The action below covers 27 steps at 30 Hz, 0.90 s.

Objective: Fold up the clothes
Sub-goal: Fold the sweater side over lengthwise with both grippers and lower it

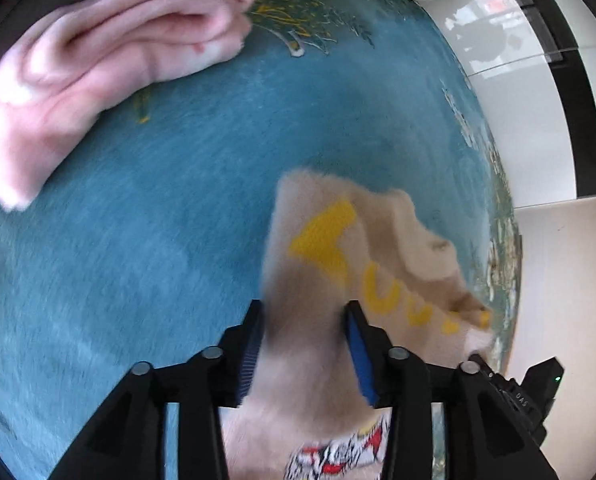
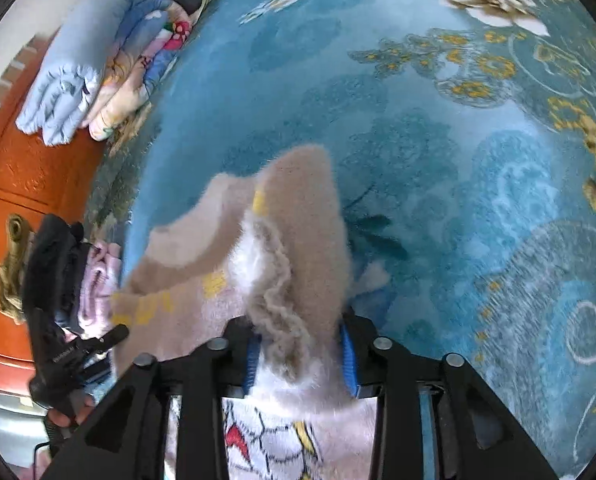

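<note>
A fuzzy beige sweater (image 1: 330,264) with yellow letters and a cartoon print hangs above a blue patterned blanket (image 1: 178,200). My left gripper (image 1: 304,312) is shut on a thick fold of it, with cloth filling the gap between the blue pads. In the right wrist view the same beige sweater (image 2: 298,232) bunches up between the fingers, and my right gripper (image 2: 300,328) is shut on it. The other gripper (image 2: 70,356) and a hand show at the left of that view, holding the sweater's far edge.
A folded pink garment (image 1: 98,68) lies on the blanket at the upper left. Folded blue and patterned bedding (image 2: 98,56) is stacked at the blanket's edge beside an orange wooden panel (image 2: 22,184). A pale tiled floor (image 1: 510,52) lies past the blanket's right edge.
</note>
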Each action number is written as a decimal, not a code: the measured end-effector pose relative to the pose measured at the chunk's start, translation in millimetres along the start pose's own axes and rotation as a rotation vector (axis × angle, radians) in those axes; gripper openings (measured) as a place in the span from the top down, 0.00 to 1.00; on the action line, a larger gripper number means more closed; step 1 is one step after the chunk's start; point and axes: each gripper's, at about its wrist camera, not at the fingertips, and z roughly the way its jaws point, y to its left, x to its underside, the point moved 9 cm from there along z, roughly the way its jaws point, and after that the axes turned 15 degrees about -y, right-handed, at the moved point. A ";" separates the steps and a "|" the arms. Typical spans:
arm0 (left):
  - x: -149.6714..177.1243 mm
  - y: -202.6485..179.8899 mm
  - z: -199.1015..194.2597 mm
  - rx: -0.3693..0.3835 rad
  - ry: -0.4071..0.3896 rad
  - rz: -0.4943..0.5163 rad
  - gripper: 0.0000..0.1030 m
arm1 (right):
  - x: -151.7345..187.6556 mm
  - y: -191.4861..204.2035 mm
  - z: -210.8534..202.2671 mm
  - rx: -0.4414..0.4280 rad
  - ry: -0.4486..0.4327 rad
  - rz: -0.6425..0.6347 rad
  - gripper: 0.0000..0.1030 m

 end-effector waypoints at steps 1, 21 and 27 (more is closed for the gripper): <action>6.0 3.3 -5.3 0.013 0.003 -0.011 0.47 | 6.6 -6.5 -8.6 0.007 -0.001 0.017 0.62; 220.6 87.3 -89.8 0.057 0.150 -0.284 0.46 | 195.8 -73.6 -95.4 -0.063 0.242 0.280 0.61; 260.7 85.5 -101.9 0.058 0.101 -0.357 0.47 | 208.8 -72.4 -100.4 -0.114 0.266 0.292 0.62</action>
